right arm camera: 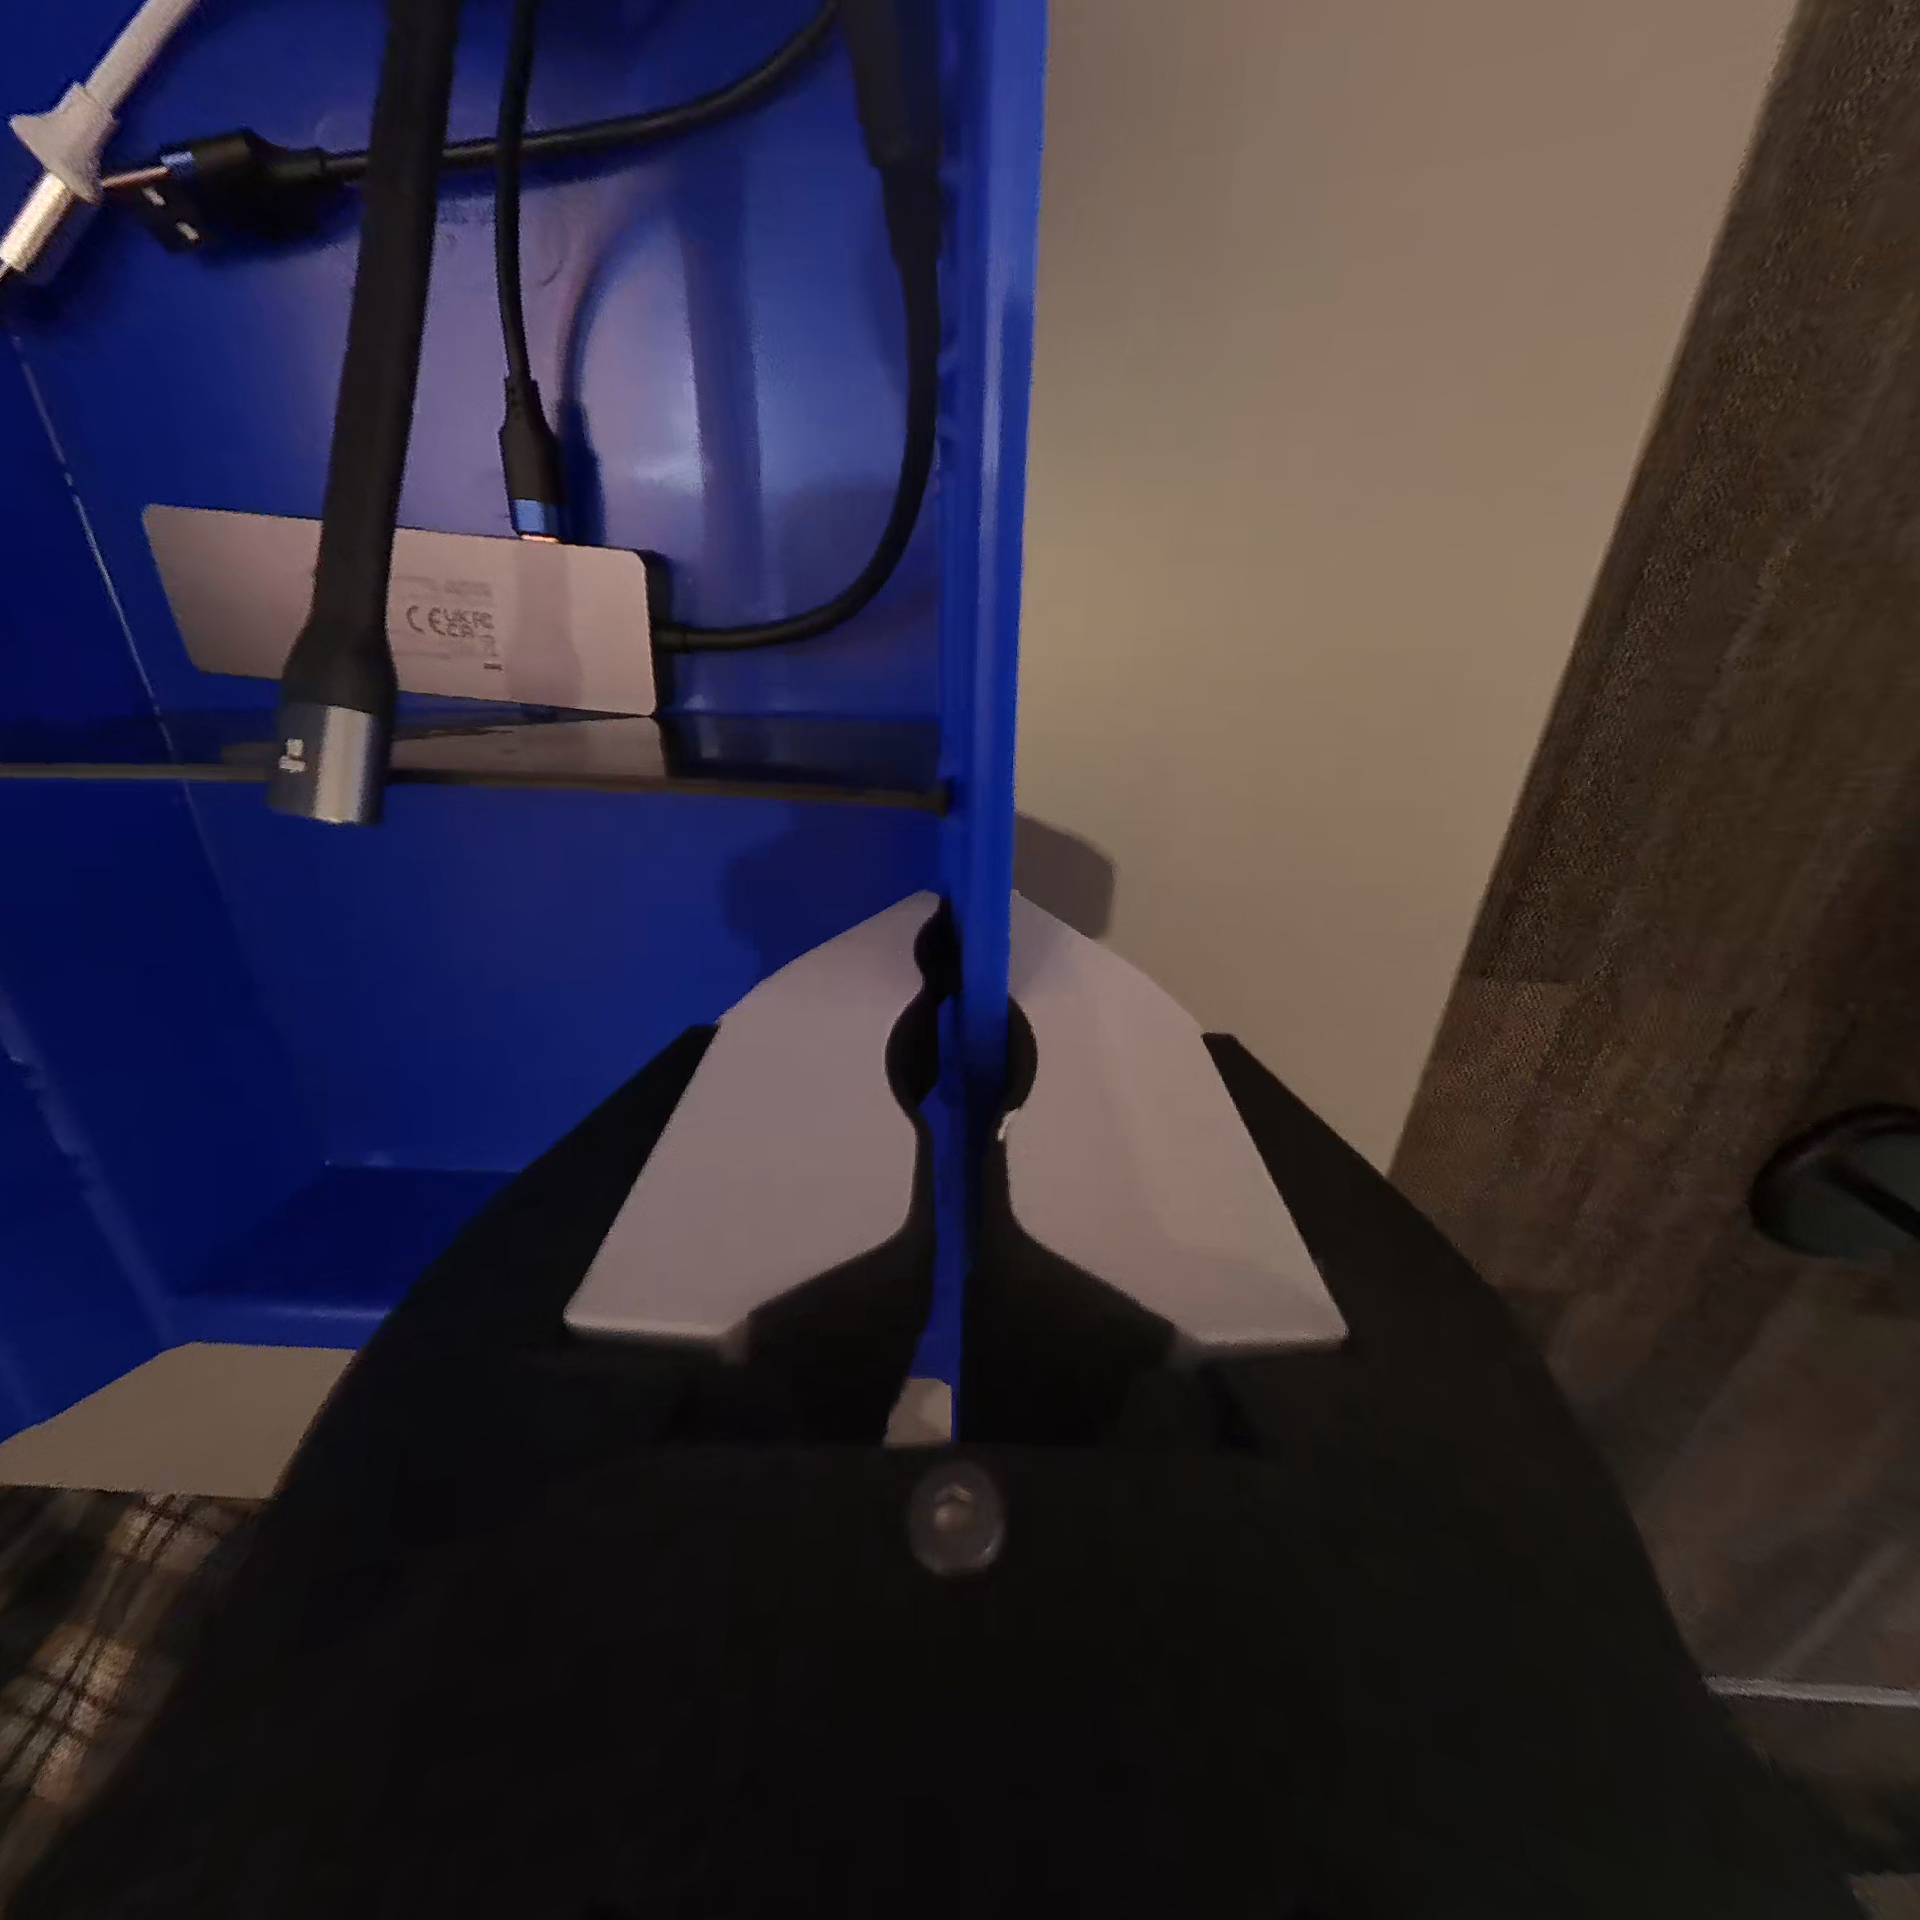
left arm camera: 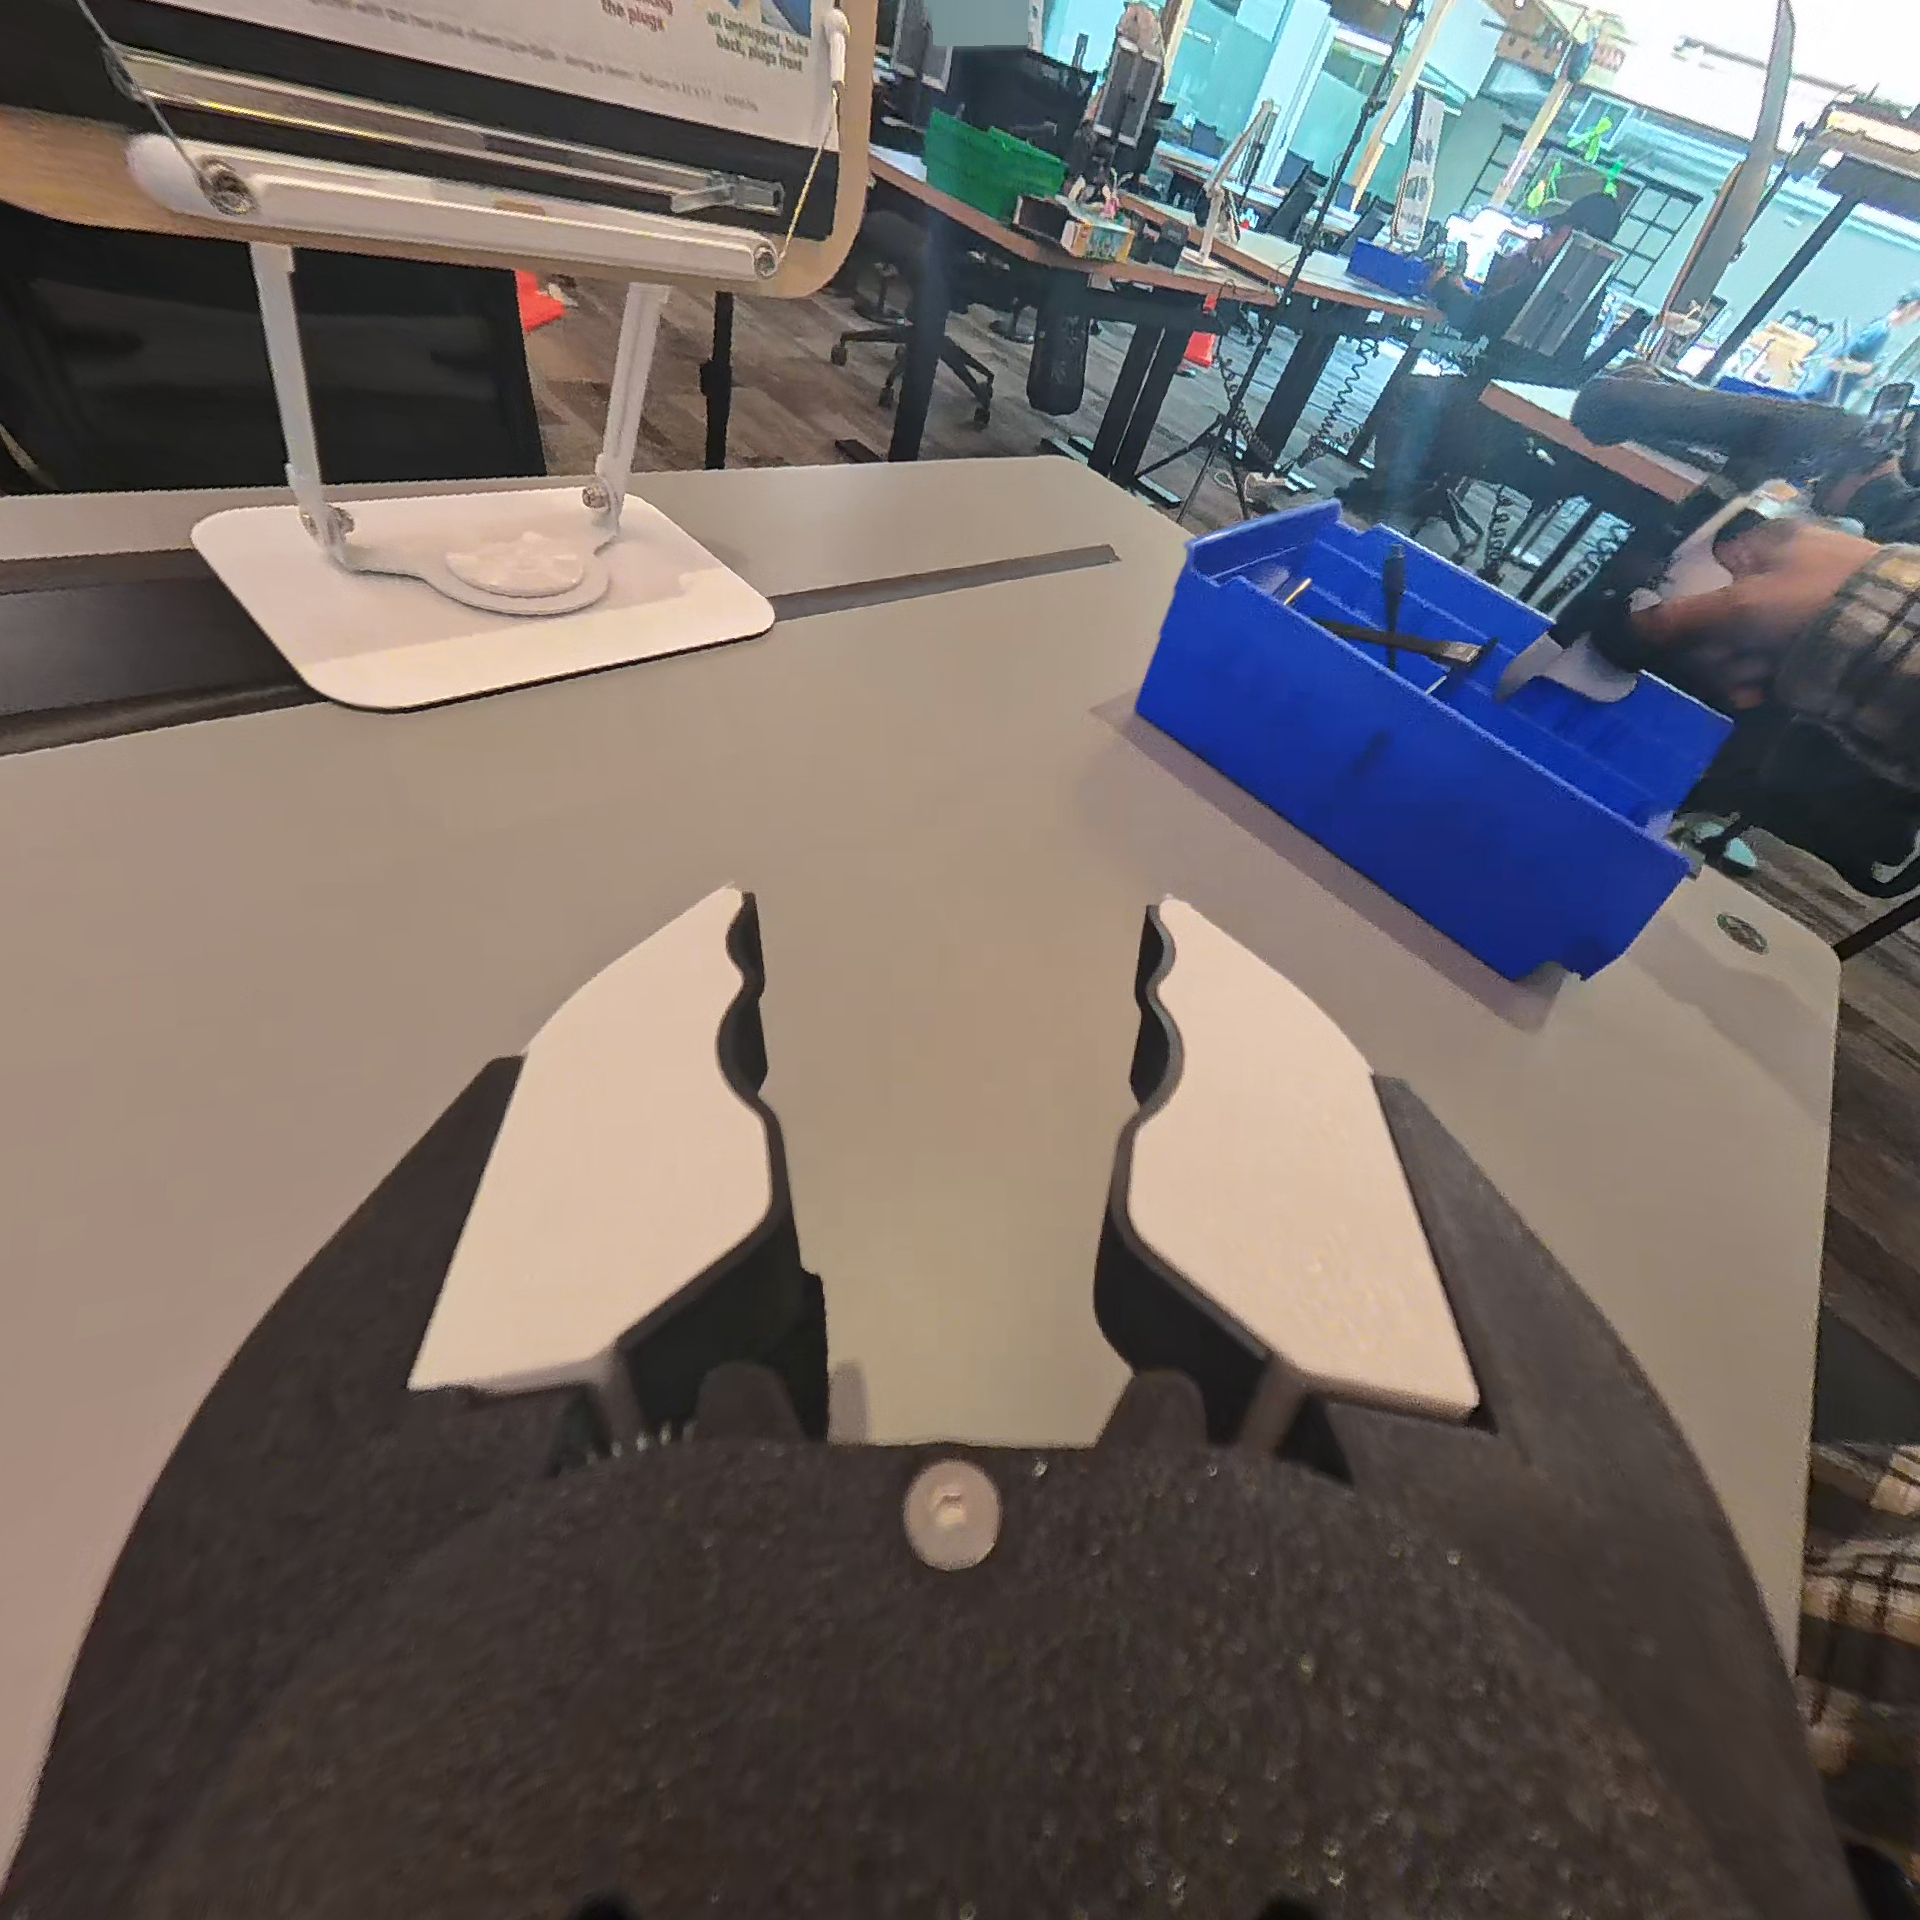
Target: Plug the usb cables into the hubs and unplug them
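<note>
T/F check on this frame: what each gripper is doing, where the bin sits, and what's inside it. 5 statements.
1. The right gripper is shut on the blue bin's side wall. True.
2. The left gripper holds a usb cable. False: it is open, with only bare grey table between its fingers.
3. A silver hub lies inside the bin. True.
4. The bin is empty of cables. False: several black cables lie in it.
5. The white stand sits inside the bin. False: it stands on the table, apart from the bin.
</note>
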Motion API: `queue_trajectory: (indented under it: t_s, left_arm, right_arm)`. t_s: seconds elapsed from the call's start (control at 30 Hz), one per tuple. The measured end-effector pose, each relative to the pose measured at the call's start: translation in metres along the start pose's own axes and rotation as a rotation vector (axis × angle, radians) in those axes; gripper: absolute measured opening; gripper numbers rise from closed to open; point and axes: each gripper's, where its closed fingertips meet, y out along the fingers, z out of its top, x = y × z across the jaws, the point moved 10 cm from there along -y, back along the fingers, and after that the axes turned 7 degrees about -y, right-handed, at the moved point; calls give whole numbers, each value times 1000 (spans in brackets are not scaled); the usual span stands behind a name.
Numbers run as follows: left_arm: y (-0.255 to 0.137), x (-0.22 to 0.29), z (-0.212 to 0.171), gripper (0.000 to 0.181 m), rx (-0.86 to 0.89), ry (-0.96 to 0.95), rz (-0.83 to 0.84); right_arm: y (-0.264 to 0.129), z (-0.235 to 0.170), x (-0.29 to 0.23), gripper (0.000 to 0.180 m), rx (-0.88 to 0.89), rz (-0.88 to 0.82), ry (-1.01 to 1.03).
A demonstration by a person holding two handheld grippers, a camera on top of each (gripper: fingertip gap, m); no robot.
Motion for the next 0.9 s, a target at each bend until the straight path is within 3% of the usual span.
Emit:
queue_trajectory:
  t_s: [0.4, 0.8, 0.9]
  left_arm:
    - [31, 3, 2, 68, -31, 5, -33]
    - [35, -5, -1, 68, -16, -20, -41]
    - [36, -8, -1, 68, -3, -25, -58]
  right_arm:
    - [0, -27, 57, 2, -4, 11, 79]
    - [1, -23, 71, 3, 7, 23, 67]
    - [-8, -24, 72, 25, 42, 30, 89]
